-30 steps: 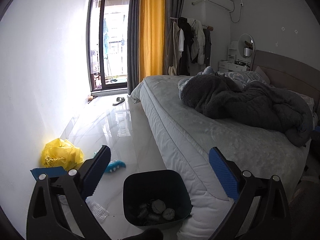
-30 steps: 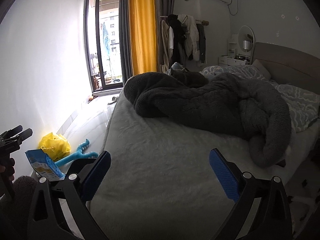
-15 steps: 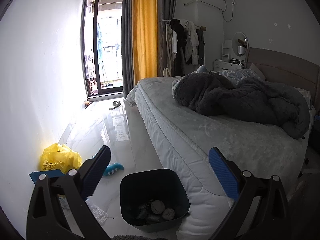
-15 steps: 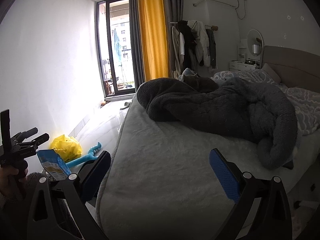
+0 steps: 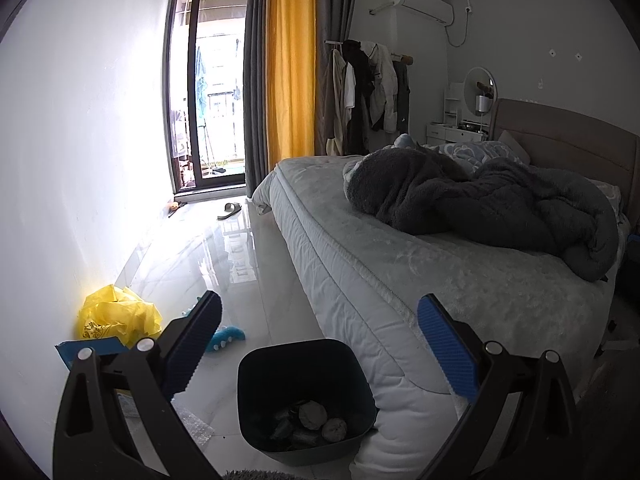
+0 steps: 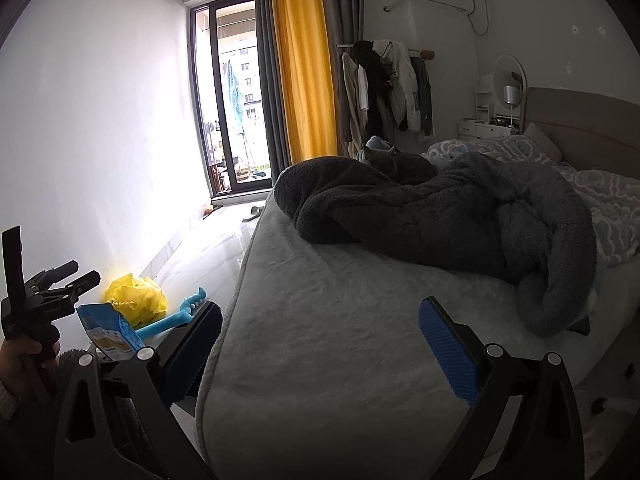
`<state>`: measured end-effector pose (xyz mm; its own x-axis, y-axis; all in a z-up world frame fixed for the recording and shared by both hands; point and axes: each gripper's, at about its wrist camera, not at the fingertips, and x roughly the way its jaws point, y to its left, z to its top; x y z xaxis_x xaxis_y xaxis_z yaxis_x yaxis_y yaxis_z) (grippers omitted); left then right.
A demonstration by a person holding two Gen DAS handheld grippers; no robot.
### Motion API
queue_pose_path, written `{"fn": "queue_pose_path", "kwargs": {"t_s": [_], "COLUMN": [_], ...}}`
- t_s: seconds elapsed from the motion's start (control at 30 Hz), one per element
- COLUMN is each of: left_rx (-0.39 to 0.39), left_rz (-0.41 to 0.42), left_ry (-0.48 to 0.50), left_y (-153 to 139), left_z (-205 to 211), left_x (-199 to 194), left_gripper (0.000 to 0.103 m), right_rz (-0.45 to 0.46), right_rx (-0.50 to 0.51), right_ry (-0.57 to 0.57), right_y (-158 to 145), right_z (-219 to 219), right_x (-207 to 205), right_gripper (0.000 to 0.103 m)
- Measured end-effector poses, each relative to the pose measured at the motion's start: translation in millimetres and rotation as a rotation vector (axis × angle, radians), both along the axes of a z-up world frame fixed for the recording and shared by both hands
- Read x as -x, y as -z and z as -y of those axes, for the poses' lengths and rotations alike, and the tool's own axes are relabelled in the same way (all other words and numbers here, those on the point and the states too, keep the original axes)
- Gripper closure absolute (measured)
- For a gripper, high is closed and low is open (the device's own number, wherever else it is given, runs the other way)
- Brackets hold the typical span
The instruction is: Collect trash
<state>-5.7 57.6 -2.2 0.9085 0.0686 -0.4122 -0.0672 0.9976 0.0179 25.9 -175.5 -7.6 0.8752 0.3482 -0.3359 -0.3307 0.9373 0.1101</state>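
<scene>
Left claw (image 5: 318,344) wide, empty; yellow bag (image 5: 118,316) on floor by wall, forward-left, nearer it. Right claw (image 6: 320,346) wide over bed; bag probably trash.

Open floor (image 5: 224,280) beside bed (image 5: 360,280)

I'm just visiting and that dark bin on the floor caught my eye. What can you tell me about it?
The trash bin is a dark, squarish tub with rounded corners, plastic by the look of it, open on top with no lid. It stands upright on the glossy white floor, close against the corner of the mattress; whether they touch is unclear. At its bottom lie several crumpled wads, grey and dark. It is far from full. Neither gripper touches it.
</scene>
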Motion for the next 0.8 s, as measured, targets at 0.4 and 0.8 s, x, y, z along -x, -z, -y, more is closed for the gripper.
{"fn": "queue_pose_path", "kwargs": {"t_s": [0.4, 0.8], "left_rx": [-0.004, -0.001], "left_rz": [-0.001, -0.002], "left_ry": [0.003, 0.002], "left_y": [-2.3, -3.0], "left_z": [1.1, 1.4], "left_x": [1.5, 1.1], "left_gripper": [0.003, 0.003], "right_rz": [0.000, 0.000], "right_rx": [-0.010, -0.011], "right_ry": [0.000, 0.002], "right_y": [0.5, 0.4], "right_z": [-0.4, -0.6], "right_x": [1.6, 2.1], "right_gripper": [0.003, 0.003]}}
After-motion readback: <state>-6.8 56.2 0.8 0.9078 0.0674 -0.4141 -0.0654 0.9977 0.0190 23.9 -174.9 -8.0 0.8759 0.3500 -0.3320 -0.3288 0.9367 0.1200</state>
